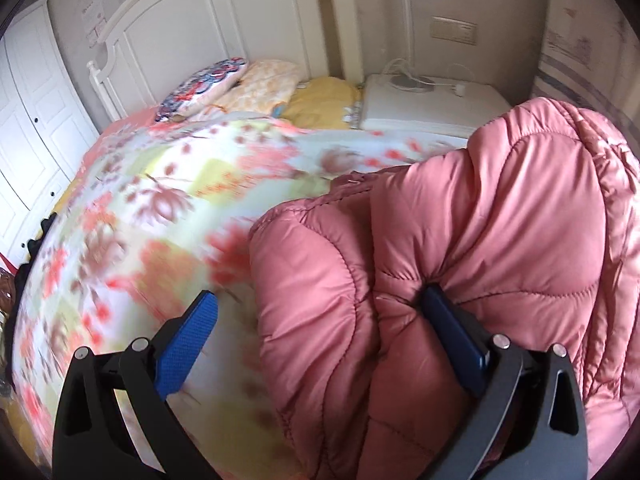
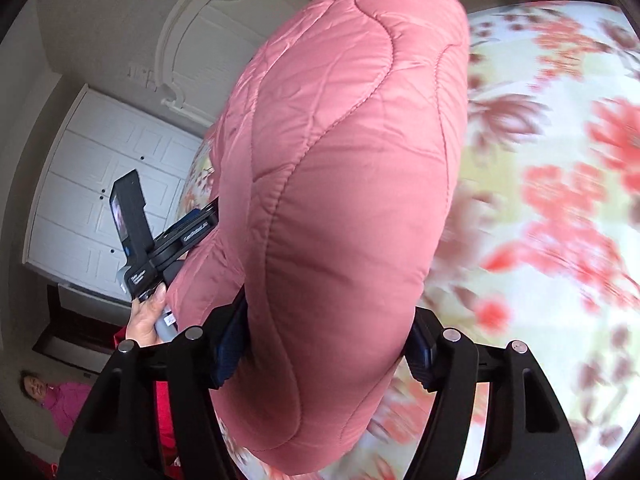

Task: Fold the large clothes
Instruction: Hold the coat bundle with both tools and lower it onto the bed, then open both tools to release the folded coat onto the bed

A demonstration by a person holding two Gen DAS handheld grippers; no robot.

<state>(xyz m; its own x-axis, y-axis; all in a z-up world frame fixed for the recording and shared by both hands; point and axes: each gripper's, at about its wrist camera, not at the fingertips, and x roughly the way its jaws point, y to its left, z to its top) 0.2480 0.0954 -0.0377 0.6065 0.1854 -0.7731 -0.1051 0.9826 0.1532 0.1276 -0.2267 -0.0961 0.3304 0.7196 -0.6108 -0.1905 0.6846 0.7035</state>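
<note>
A pink quilted puffer jacket [image 1: 500,240] hangs lifted above the floral bedspread [image 1: 160,208]. My left gripper [image 1: 320,328] stands wide open; its right pad [image 1: 452,340] presses into the jacket's padding, and the left blue pad [image 1: 188,344] is free over the bedspread. In the right wrist view the jacket [image 2: 340,200] fills the middle, and my right gripper [image 2: 324,344] is shut on a thick fold of it, both pads pressed into its sides. The left gripper's body [image 2: 168,244] shows beside the jacket, held by a hand.
Pillows [image 1: 224,84] and a white headboard [image 1: 224,12] lie at the bed's far end, with a white bedside unit [image 1: 424,104] to the right. White wardrobe doors [image 2: 104,184] stand beyond the bed. A person in pink [image 2: 52,396] is at lower left.
</note>
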